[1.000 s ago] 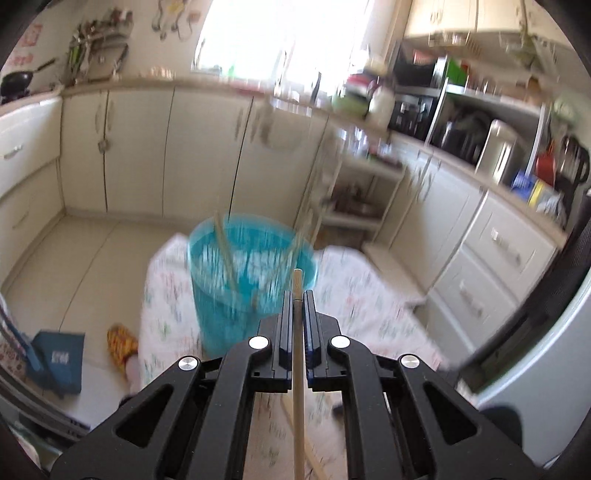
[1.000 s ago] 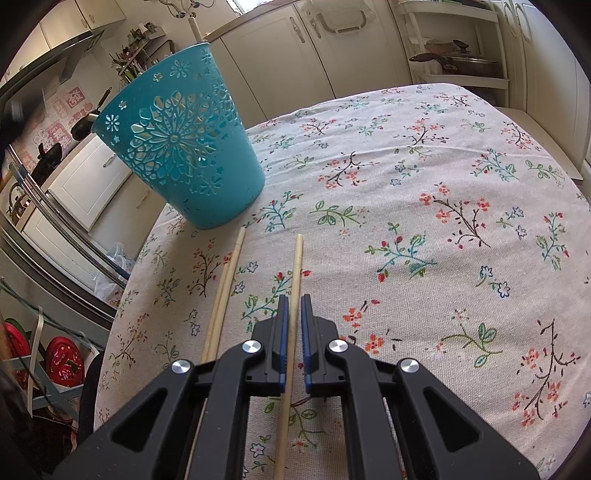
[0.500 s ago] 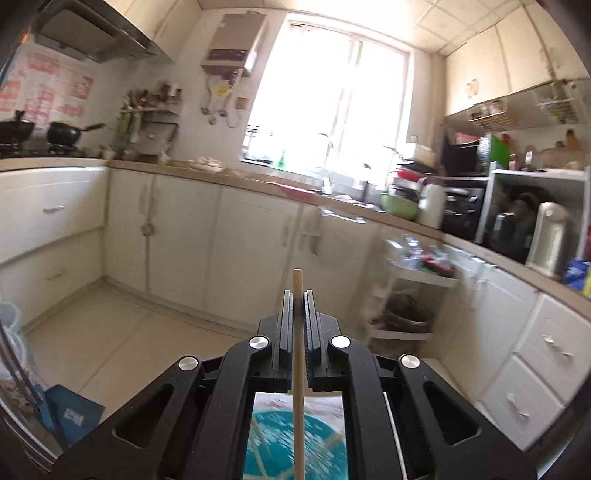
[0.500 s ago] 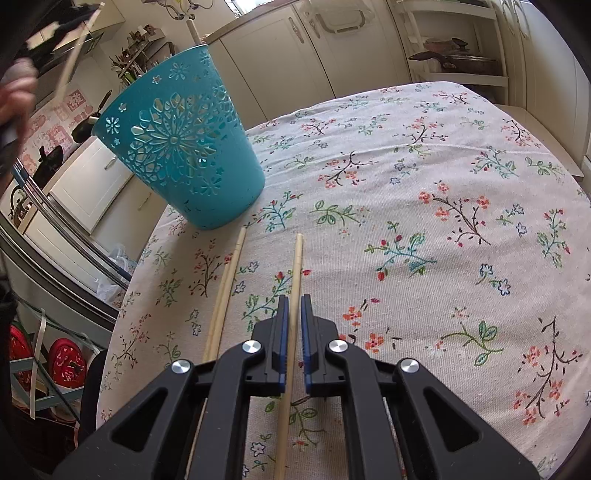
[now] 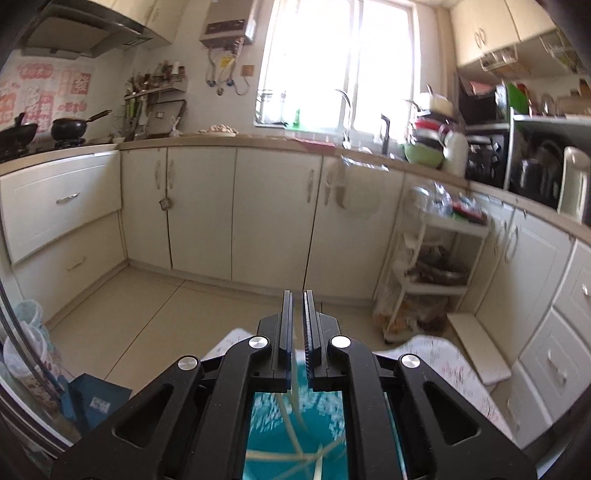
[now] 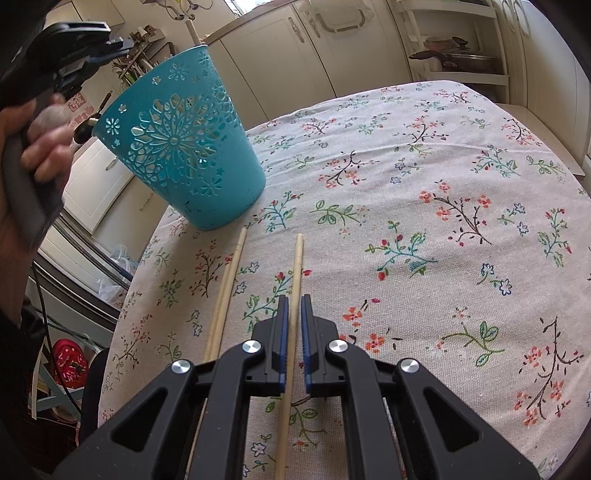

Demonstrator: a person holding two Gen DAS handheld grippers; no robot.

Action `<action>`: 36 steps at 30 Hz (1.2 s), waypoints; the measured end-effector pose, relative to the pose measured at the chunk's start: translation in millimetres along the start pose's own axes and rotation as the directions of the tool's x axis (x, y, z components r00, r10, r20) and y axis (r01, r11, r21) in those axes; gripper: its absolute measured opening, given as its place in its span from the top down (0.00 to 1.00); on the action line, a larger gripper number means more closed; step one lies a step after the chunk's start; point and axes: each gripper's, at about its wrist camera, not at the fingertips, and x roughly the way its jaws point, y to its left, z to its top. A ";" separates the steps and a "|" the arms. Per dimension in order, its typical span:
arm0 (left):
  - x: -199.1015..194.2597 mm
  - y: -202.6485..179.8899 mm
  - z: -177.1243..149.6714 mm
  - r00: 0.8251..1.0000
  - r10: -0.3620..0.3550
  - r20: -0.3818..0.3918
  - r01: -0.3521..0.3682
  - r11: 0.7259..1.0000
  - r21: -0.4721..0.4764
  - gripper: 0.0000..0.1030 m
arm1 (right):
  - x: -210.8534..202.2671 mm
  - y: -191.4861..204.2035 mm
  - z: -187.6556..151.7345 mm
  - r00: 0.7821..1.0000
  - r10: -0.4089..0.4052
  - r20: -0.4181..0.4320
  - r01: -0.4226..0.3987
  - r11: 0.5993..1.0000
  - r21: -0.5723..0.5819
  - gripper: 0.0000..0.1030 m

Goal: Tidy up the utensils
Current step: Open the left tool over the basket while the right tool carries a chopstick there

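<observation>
Kitchen table under a cream tablecloth (image 6: 424,184) printed with sprigs of red, blue and green flowers, where you work with a gripper in each hand. The teal cut-out cup (image 6: 177,155) stands near the cloth's far left edge. Your right gripper (image 6: 291,299) points down at the cloth, jaws clenched on a pale wooden chopstick (image 6: 296,266) that lies flat with its tip aimed just right of the cup. Two more chopsticks (image 6: 229,280) lie side by side just to its left, one tip close to the cup's base.

Your hand (image 6: 44,147) holds the left gripper (image 5: 298,295) above the cup, its jaws drawn almost together. A blurred pale stick (image 5: 293,373) shows low in the narrow gap; whether the pads pinch it cannot be told. Below it, other sticks (image 5: 291,432) lean inside the cup.

Beyond the table, cream cabinets (image 5: 199,206) run under a counter along two walls, and a bright window (image 5: 343,62) sits above the sink. A water heater (image 5: 227,22) hangs beside the window, and dark pans (image 5: 68,129) sit on the hob. A white trolley (image 5: 439,258) stands by the right-hand cabinets. Red-and-white paper panels (image 5: 44,92) on the wall carry characters too blurred to read, and a blue box (image 5: 98,402) on the floor bears a small square code label.
</observation>
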 end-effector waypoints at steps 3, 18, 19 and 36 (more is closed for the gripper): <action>-19.2 0.5 -14.9 1.000 -0.002 -0.008 0.002 1.000 0.020 0.84 | 0.2 0.6 0.3 1.000 -0.002 0.000 0.002 1.000 -0.002 0.93; -53.2 22.1 -164.7 0.949 0.018 -0.315 0.010 0.996 0.088 0.38 | 0.8 21.8 -5.0 0.997 -0.075 0.000 0.075 0.991 -0.113 0.82; -44.7 24.2 -172.5 0.938 0.024 -0.345 0.007 0.996 0.090 0.36 | 1.1 23.5 -5.8 0.996 -0.088 0.001 0.087 0.988 -0.127 0.82; -11.2 41.8 -193.7 0.877 0.046 -0.479 -0.038 0.999 0.027 0.23 | -36.7 19.7 9.5 0.990 0.090 0.113 -0.085 0.995 -0.045 0.95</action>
